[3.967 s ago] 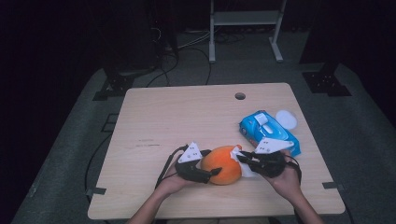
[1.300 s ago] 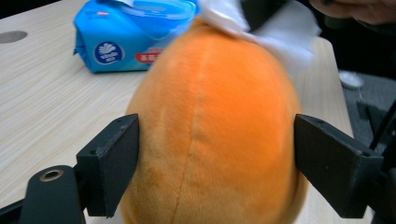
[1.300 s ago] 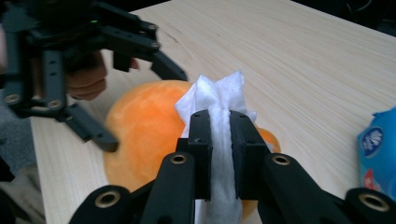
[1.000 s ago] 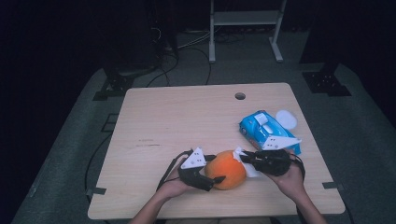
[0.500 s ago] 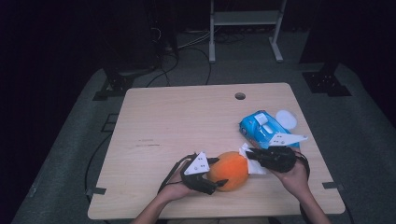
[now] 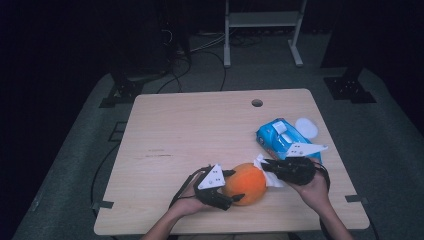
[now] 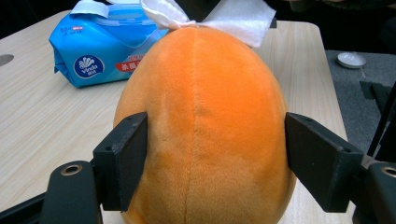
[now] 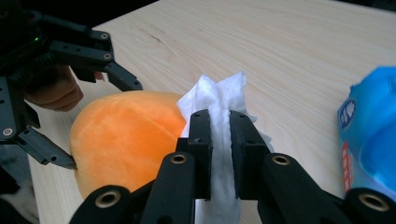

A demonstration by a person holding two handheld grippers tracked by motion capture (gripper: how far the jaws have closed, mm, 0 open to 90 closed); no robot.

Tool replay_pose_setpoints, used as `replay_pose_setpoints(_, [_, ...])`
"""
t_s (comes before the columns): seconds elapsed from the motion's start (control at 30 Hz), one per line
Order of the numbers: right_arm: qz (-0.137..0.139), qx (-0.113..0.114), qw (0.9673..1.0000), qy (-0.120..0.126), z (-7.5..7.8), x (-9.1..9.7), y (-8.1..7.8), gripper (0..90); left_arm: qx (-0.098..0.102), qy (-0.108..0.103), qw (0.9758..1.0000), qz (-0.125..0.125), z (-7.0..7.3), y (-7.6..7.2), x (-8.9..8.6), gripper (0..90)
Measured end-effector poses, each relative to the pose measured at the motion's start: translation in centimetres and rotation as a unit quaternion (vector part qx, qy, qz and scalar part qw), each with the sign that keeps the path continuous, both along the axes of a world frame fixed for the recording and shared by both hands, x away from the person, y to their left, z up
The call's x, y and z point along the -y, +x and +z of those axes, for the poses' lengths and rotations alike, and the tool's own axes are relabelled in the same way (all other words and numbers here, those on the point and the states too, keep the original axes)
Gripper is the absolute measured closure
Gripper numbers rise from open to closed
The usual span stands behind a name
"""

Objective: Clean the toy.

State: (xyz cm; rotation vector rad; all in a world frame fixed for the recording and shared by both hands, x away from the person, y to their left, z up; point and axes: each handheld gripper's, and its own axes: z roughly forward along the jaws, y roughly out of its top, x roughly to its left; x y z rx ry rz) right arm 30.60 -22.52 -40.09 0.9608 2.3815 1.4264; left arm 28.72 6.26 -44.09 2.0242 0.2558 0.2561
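An orange plush ball rests on the table near the front edge. My left gripper is shut on it from the left, with one black pad pressing each flank. My right gripper comes in from the right and is shut on a bunched white wipe. The wipe lies against the far side of the plush and shows behind the plush's top in the left gripper view.
A blue pack of wipes with its flap open lies just behind the right hand, and a white round lid sits beside it. The wooden table has a cable hole near its far edge. Dark floor and cables lie beyond.
The plush and both grippers have shifted slightly right and toward the front edge over four seconds. Both grips look the same.
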Motion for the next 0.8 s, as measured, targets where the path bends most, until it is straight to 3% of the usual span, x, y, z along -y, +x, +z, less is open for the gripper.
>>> replay_pose_setpoints(0.1, [-0.001,-0.009,0.9999,0.008,-0.1,0.3,0.2,79.2,0.002,0.004,1.0000,-0.001,0.1,-0.1,0.3,24.1])
replay_pose_setpoints(0.3, [0.029,0.010,0.9995,0.000,0.8,-1.4,-0.8,79.2,0.005,0.007,0.9999,-0.005,0.1,-0.3,0.5,23.6])
replay_pose_setpoints(0.47, [0.010,0.007,0.9999,-0.011,0.2,-0.6,-0.1,79.1,-0.005,-0.005,0.9999,-0.014,0.1,-0.2,0.1,23.5])
replay_pose_setpoints(0.6, [0.004,-0.013,0.9999,-0.002,0.1,0.3,0.1,79.2,-0.005,-0.007,0.9998,-0.019,0.3,-0.4,0.6,23.6])
replay_pose_setpoints(0.8, [0.032,-0.009,0.9994,-0.001,0.8,-1.5,-0.6,79.5,-0.003,-0.003,0.9998,-0.020,0.4,-0.7,1.0,23.7])
